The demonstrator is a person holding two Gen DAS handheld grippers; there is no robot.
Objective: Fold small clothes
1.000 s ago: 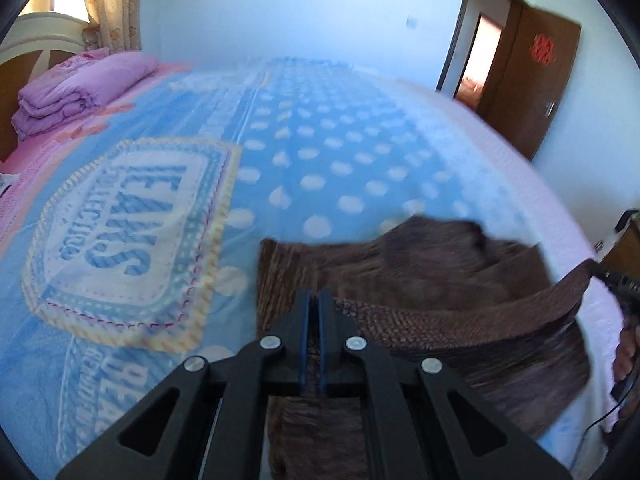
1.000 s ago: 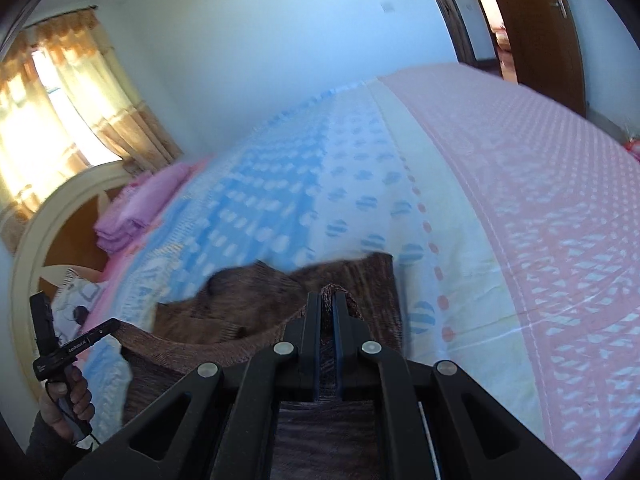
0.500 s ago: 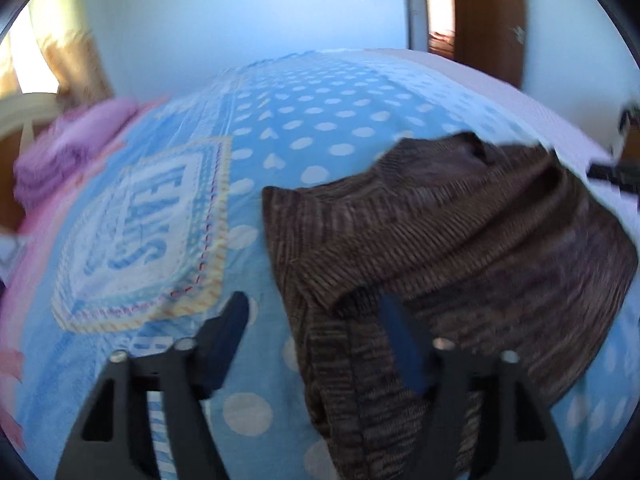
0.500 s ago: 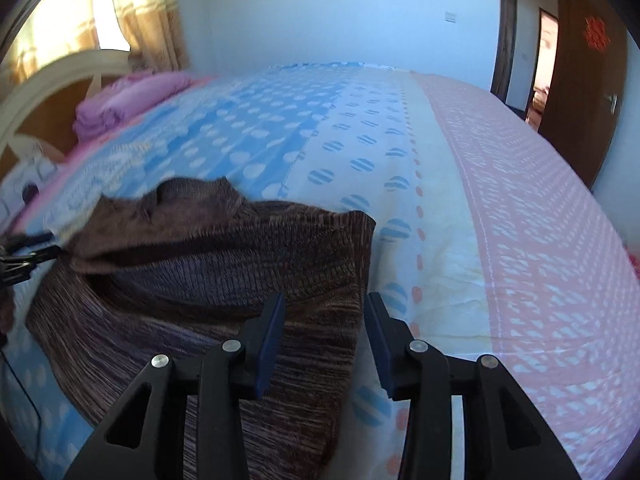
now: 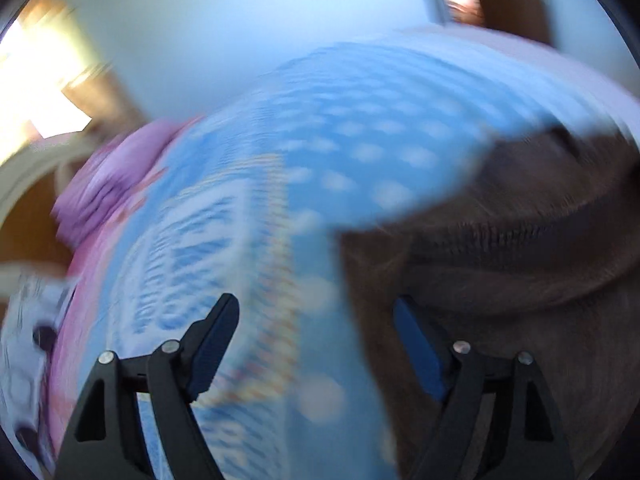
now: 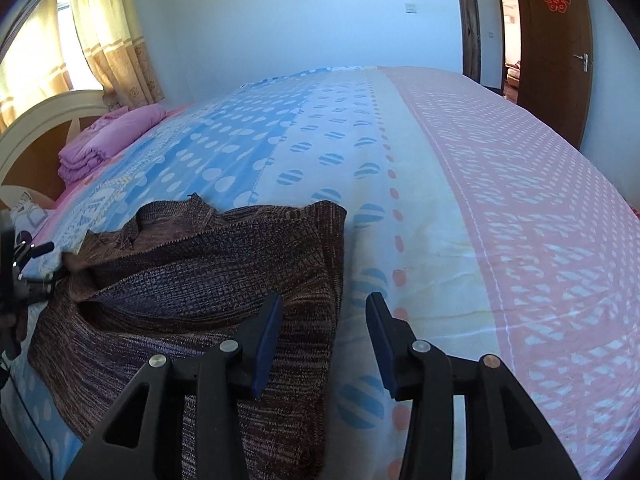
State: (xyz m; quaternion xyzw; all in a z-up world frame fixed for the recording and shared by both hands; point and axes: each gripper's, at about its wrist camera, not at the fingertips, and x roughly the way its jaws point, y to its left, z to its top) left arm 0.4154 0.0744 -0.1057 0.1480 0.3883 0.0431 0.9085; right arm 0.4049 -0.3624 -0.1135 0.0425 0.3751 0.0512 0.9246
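A brown knitted sweater (image 6: pixel 200 280) lies folded over itself on the patterned bedspread (image 6: pixel 440 200). My right gripper (image 6: pixel 325 300) hovers over the sweater's right edge. Its jaws are opening, and the edge lies loosely between them with no pad pressing on it. The left wrist view is badly blurred. There my left gripper (image 5: pixel 316 304) stands wide with its jaws still opening, over the left edge of the sweater (image 5: pixel 500 260). Its right finger (image 5: pixel 416 352) is above the knit and its left finger (image 5: pixel 216 340) above the bedspread (image 5: pixel 360 140). The left gripper's tool (image 6: pixel 16 272) shows at the left rim of the right wrist view.
A pile of folded purple cloth (image 6: pixel 108 140) lies by the curved headboard (image 6: pixel 40 120) at the far left. Yellow curtains (image 6: pixel 112 40) hang behind it. A brown door (image 6: pixel 552 60) stands open at the far right. The bed stretches wide beyond the sweater.
Both grippers were shut on the sweater's raised edge and have let go and opened. The sweater has dropped onto the bed. The left wrist view has swung round and blurred.
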